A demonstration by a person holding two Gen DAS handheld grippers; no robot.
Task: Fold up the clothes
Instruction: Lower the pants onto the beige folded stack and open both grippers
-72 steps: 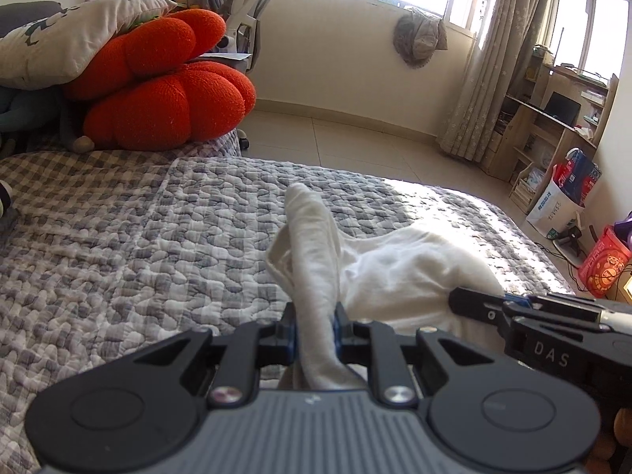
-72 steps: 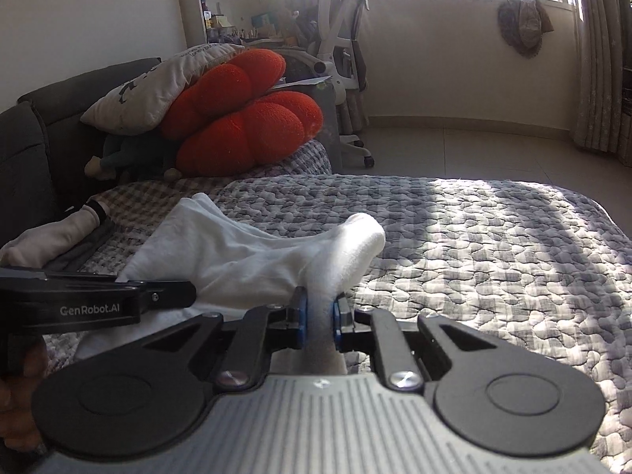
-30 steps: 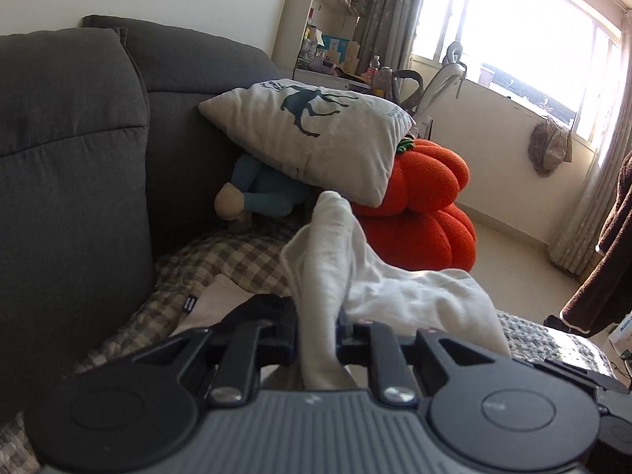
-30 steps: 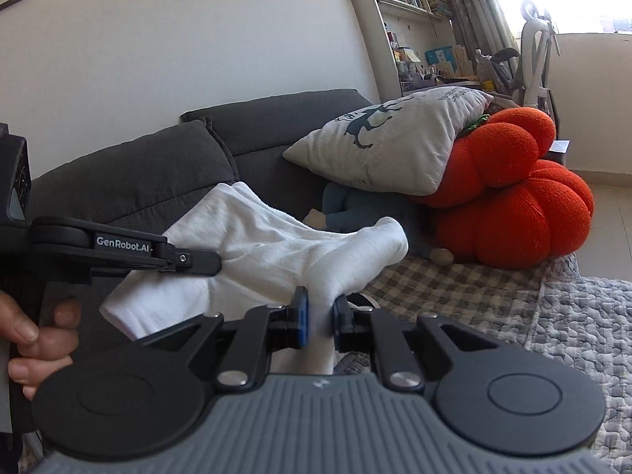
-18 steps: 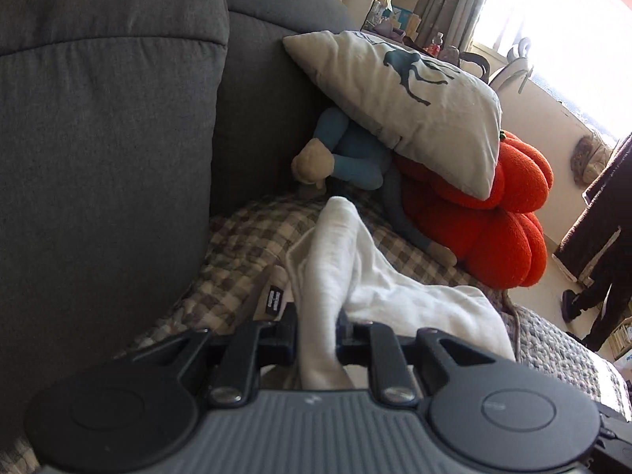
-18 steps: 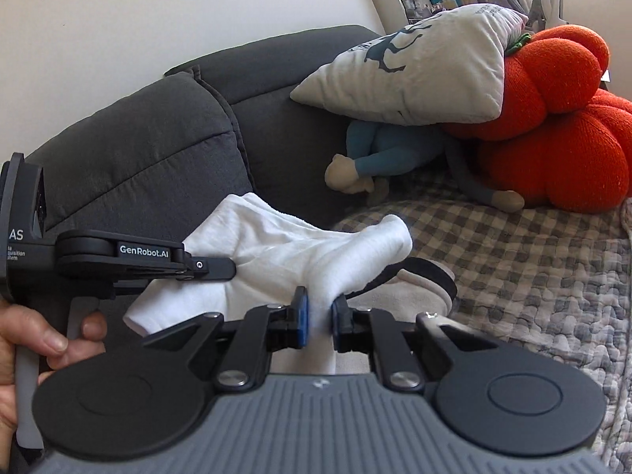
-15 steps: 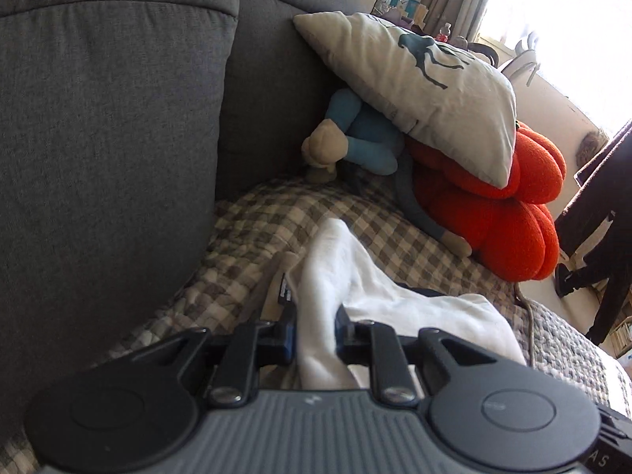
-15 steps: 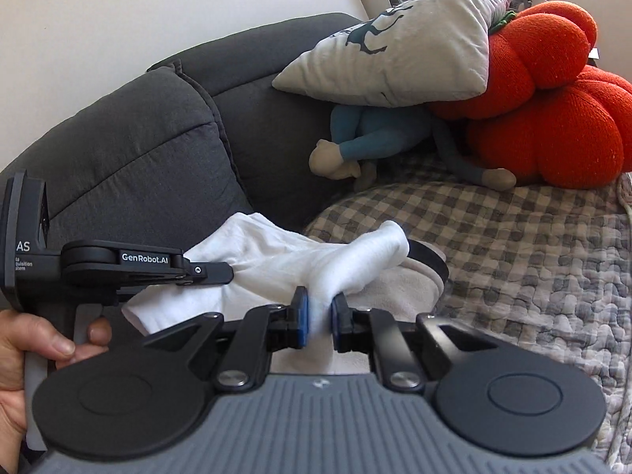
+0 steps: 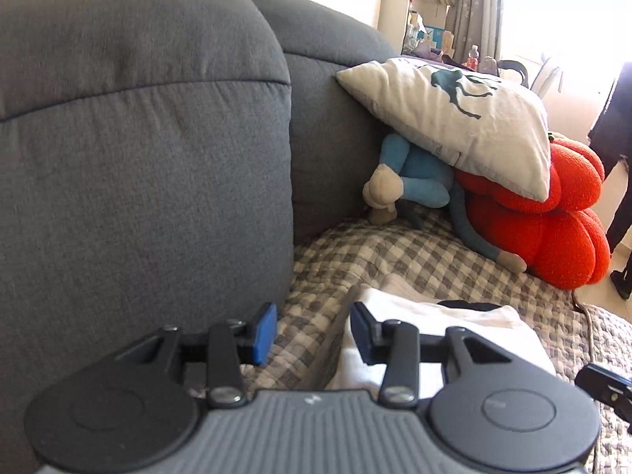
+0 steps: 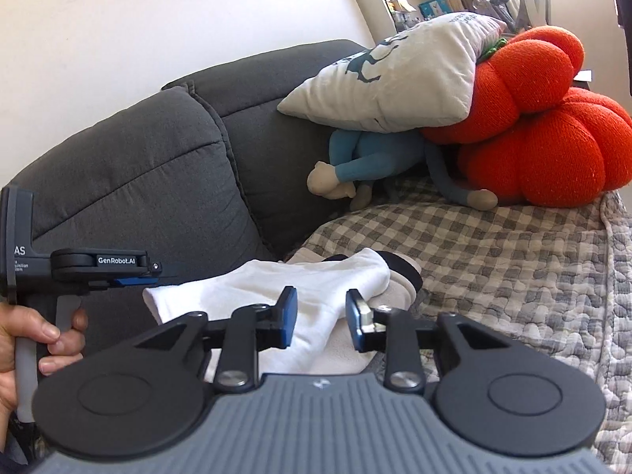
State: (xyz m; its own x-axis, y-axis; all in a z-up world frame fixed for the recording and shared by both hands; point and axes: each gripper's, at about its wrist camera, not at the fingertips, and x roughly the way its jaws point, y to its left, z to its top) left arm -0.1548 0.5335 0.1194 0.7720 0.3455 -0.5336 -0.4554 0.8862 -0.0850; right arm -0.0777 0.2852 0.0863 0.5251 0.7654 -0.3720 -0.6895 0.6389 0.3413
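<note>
A folded white garment lies on a small stack of clothes with a black-trimmed piece, on the checked quilt next to the sofa back. My right gripper is over its near edge, jaws opening, and the cloth lies between the pads without being pressed. My left gripper is at the garment's left edge, jaws opening, and only quilt shows between them. In the right wrist view the left gripper hovers at the garment's far left corner, held by a hand.
The grey sofa back rises close on the left. Beyond the stack, a white printed pillow rests on an orange pumpkin cushion and a blue plush toy. The checked quilt stretches to the right.
Both grippers came down with the white garment pinched, laid it on the stack by the sofa back, and let go. Both sets of jaws now stand apart.
</note>
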